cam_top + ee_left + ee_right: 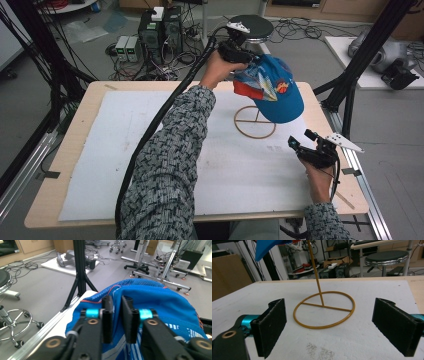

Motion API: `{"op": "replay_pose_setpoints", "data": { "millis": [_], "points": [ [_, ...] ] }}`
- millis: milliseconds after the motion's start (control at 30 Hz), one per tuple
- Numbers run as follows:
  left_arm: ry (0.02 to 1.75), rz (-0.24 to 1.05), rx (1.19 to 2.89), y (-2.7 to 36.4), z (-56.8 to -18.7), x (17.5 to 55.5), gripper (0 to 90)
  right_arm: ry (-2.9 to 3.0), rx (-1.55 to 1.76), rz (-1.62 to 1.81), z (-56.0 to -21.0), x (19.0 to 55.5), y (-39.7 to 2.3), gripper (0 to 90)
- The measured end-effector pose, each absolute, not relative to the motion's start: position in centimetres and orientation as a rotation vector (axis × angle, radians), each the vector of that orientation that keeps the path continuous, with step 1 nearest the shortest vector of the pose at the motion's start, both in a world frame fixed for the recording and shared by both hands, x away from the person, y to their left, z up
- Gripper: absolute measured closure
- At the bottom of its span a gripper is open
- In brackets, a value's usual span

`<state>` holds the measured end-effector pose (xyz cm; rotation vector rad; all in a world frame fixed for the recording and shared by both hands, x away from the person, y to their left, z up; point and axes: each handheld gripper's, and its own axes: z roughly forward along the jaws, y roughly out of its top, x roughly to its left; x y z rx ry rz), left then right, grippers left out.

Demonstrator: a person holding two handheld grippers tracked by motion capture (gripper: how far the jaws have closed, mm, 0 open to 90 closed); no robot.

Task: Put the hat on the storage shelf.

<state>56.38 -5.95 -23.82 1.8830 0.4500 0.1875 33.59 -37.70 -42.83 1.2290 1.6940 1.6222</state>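
Two grippers: left [117, 315] pinching blue cap [275, 90], right [329, 327] agape over white mat [150, 150]

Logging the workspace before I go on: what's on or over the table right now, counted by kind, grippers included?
Caps: 1, the blue cap, pinched by the left gripper over the stand
Stands: 1, the yellow wire stand with a ring base, on the white mat
Mats: 1
Grippers: 2, the right gripper open near the table's edge
Total: 5

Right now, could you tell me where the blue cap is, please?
In the high view the blue cap is at the table's far right, held up by the left tongs above the yellow wire stand.
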Motion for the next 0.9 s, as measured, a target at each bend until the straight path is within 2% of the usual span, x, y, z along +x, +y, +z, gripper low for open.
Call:
{"op": "replay_pose_setpoints", "data": {
  "millis": [133,233,400,533,900],
  "points": [
    [0.445,0.170,1.875,-5.9,-23.8,56.4,69.9,1.686,1.239,1.623,-42.8,33.5,-37.9,11.5],
    [0.446,0.153,1.865,-5.9,-23.8,56.4,60.3,1.684,1.248,1.625,-42.8,33.5,-37.9,11.5],
    [0.447,0.128,1.858,-5.6,-23.5,56.3,52.2,1.683,1.243,1.625,-42.8,33.4,-37.9,11.5],
    [0.434,0.119,1.850,-4.9,-22.8,56.0,48.2,1.679,1.248,1.630,-42.8,33.4,-38.0,11.5],
    [0.417,0.195,1.913,-1.8,-19.8,54.3,41.5,1.672,1.245,1.635,-42.8,33.3,-38.1,11.4]
  ]
}}
